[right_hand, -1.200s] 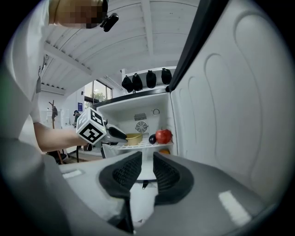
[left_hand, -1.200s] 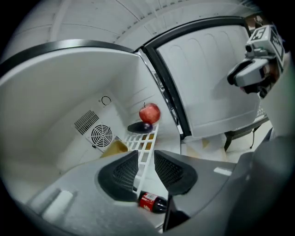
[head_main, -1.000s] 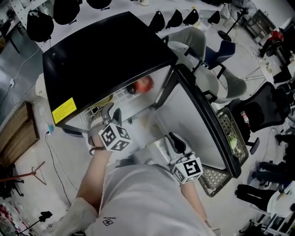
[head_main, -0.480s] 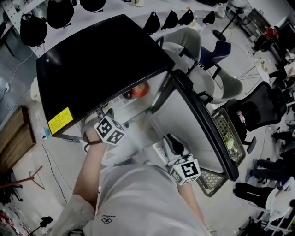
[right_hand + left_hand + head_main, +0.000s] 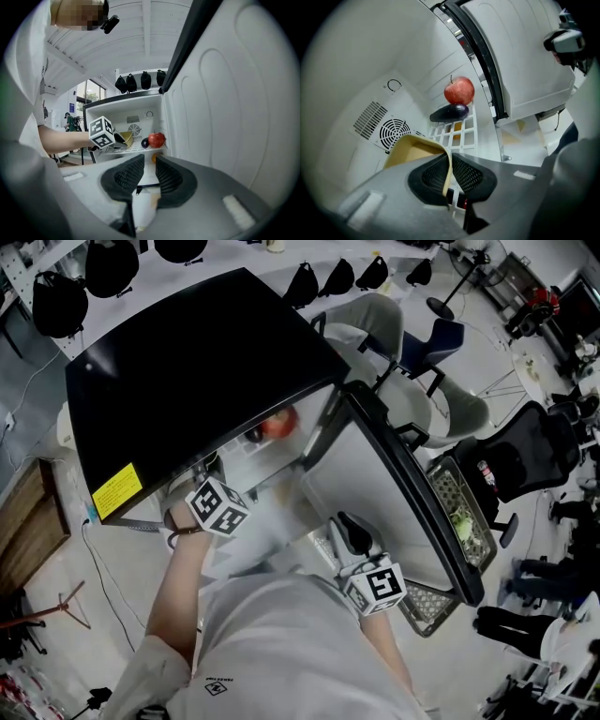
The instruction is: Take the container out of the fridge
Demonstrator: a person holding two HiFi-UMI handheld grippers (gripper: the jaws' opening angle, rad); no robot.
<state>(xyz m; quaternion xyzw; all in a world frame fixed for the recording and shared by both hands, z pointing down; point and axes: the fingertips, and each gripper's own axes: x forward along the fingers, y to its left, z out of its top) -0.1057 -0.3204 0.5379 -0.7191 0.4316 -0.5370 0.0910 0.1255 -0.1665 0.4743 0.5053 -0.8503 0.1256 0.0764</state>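
Left gripper view: left gripper (image 5: 450,162) jaws closing on container (image 5: 414,151) rim; needing firm pinch before sliding out past apple (image 5: 459,90); right gripper (image 5: 149,165) parted, empty.

Red apple (image 5: 459,90) at 12 o'clock, glossy dark-purple eggplant (image 5: 450,112) just below. Mustard-yellow container (image 5: 415,152) at 8 o'clock. White grid shelf (image 5: 459,133). White fridge (image 5: 356,56) walls with dark slotted vents (image 5: 393,132). From above, black top, yellow label (image 5: 117,491) at 9 o'clock.

The fridge (image 5: 187,362) is glossy black, the container (image 5: 410,150) matt tan, the apple (image 5: 459,90) shiny
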